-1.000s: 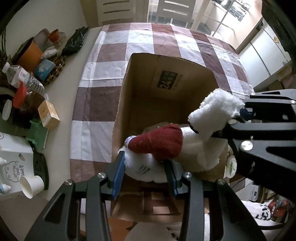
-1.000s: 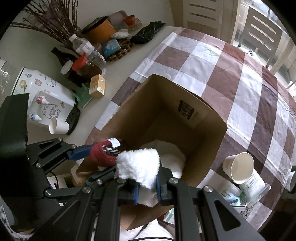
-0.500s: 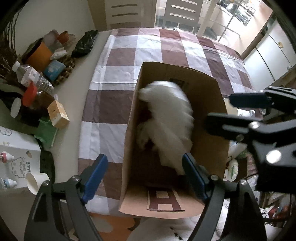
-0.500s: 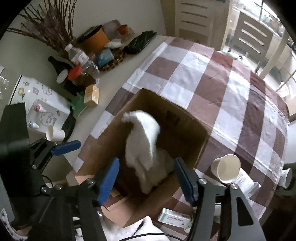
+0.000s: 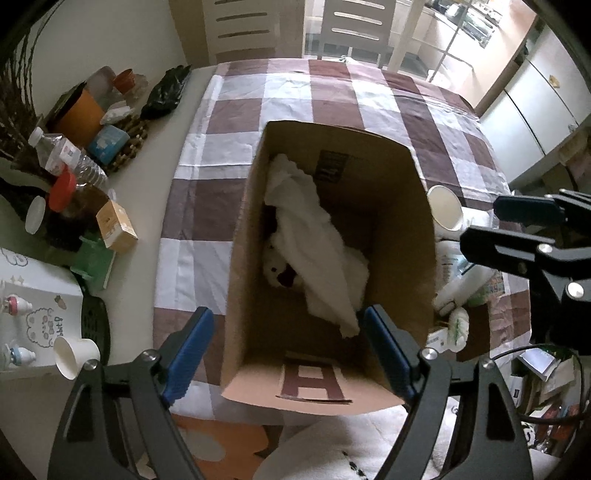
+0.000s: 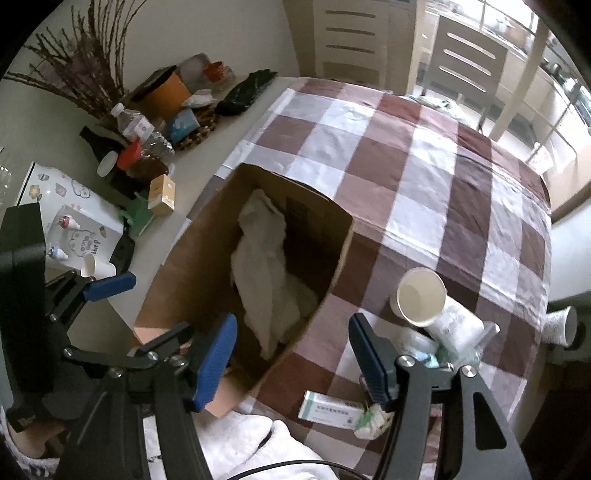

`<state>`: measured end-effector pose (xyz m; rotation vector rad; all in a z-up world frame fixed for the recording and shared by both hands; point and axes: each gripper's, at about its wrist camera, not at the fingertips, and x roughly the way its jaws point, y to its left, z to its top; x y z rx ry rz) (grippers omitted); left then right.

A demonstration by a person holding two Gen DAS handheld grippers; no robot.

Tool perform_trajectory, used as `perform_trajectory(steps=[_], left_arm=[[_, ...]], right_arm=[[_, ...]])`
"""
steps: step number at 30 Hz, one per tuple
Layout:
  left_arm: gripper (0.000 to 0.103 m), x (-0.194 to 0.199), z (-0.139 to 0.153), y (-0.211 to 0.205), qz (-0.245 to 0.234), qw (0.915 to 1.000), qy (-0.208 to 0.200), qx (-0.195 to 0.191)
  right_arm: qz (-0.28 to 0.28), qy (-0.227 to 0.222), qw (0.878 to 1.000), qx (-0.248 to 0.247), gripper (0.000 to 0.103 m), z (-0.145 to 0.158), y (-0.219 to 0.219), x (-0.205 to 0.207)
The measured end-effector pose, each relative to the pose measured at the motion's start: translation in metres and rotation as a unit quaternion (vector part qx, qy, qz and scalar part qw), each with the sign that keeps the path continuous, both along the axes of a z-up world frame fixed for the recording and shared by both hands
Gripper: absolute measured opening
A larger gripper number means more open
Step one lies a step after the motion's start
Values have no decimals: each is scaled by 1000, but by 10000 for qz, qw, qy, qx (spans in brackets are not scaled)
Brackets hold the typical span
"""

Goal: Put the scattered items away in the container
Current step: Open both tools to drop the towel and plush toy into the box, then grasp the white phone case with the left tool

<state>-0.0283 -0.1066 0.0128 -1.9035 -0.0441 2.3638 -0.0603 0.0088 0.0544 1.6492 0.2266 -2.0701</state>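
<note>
An open cardboard box (image 5: 400,229) stands on the checked tablecloth. Inside lies a white plush toy (image 5: 314,243) with a dark red part, touching neither gripper. My left gripper (image 5: 288,356) hovers open above the box's near end, nothing between its blue pads. In the right wrist view the box (image 6: 177,273) and the plush toy (image 6: 264,273) sit left of centre. My right gripper (image 6: 291,360) is open and empty over the box's near right corner. Beside the box lie a paper cup (image 6: 421,295), a white bottle (image 6: 456,326) and a small medicine box (image 6: 328,408).
Clutter lines the table's left side: a water bottle (image 5: 62,157), an orange tub (image 5: 79,116), a small carton (image 5: 116,227), a paper cup (image 5: 74,356) and a black bag (image 5: 166,92). Chairs (image 5: 347,29) stand at the far end. The tablecloth (image 5: 332,96) beyond the box is bare.
Both grippers let go of the plush toy and opened wide. The toy dropped into the box. Both grippers rose and drew back, the right one shifting toward the box's right side.
</note>
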Motion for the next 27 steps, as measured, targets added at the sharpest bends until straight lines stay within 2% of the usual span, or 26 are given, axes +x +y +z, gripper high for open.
perform_trajectory(steps=[14,27], left_arm=[[85,16,11,58,-470,9987,42,167],[85,23,11,131,-997,9947,-10,239]], right_arm=[[-692,-15,9976,53,65,-2,70,26],[-1275,-49,9918,34,65,-6,147,41]])
